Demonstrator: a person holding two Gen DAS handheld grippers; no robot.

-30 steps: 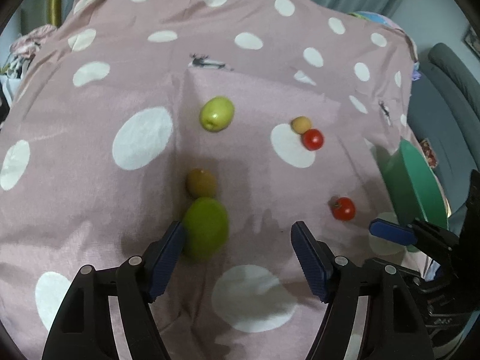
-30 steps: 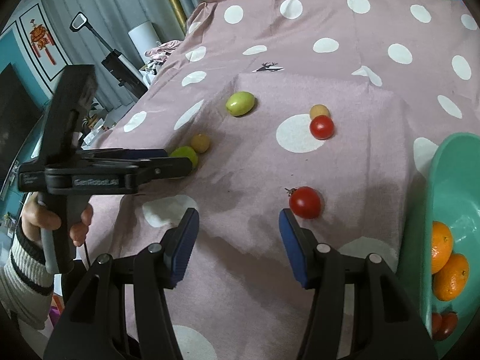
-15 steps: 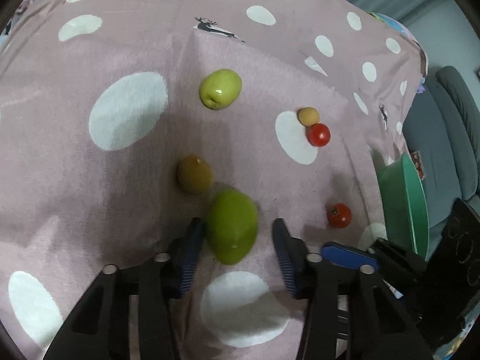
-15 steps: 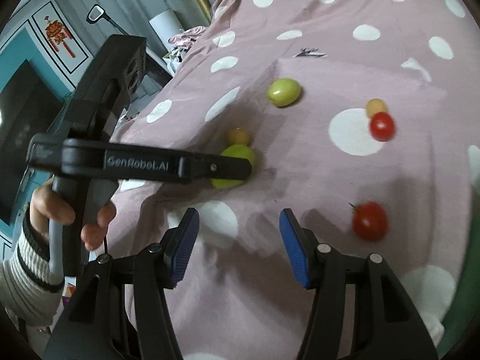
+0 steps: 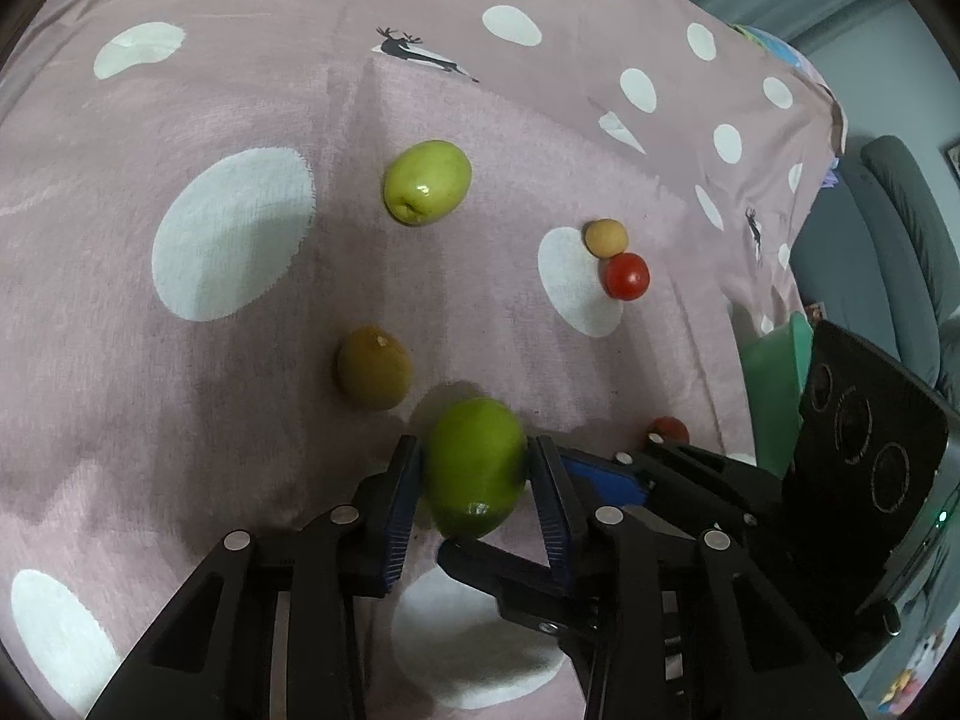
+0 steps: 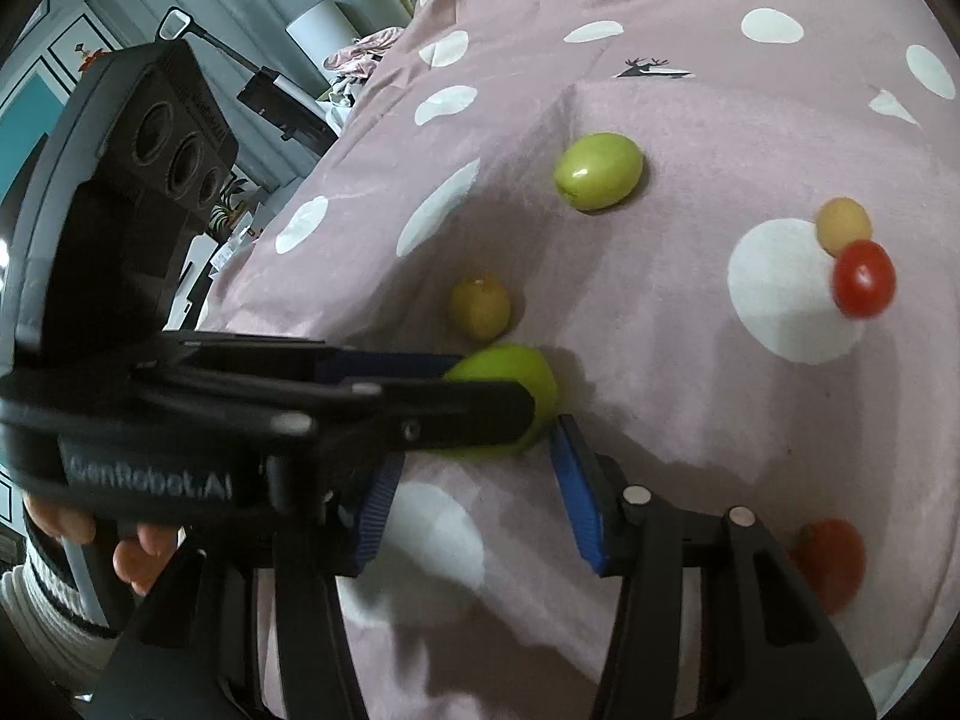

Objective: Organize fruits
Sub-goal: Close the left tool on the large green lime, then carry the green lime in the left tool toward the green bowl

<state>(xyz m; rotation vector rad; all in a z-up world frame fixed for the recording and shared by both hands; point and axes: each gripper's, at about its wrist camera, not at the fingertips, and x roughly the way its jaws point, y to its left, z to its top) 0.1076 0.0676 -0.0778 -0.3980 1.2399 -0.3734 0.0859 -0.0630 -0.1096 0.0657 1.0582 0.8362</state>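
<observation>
Covering the whole scene, a pink cloth (image 5: pixel 252 360) with white polka dots and small black deer prints, draped over what may be a desk.

At the right edge of the left wrist view, part of a green bowl (image 5: pixel 771 372), its inside hidden from this angle, so contents cannot be told.

Reaching in from the bottom of the left wrist view, the left claw (image 5: pixel 477 471), its blue pads pressed against both sides of a large green fruit (image 5: pixel 477 468), gripping it just above the cloth.

Crossing just beneath and to the right of it, the right claw (image 6: pixel 474 474), jaws spread wide with nothing between them; seen from its own camera, the left claw and the gripped fruit lying right in front of its fingertips.

Farther back on the cloth, a second green fruit (image 5: pixel 427 181), lying alone.

Just left of the gripped fruit, a brownish-yellow fruit (image 5: pixel 373 367), close but apart.

Near the right claw, a red tomato (image 6: pixel 831 564), blurred.

On the edge of a white dot, a smaller red tomato (image 5: pixel 626 276) touching a small tan fruit (image 5: pixel 606 237).
</observation>
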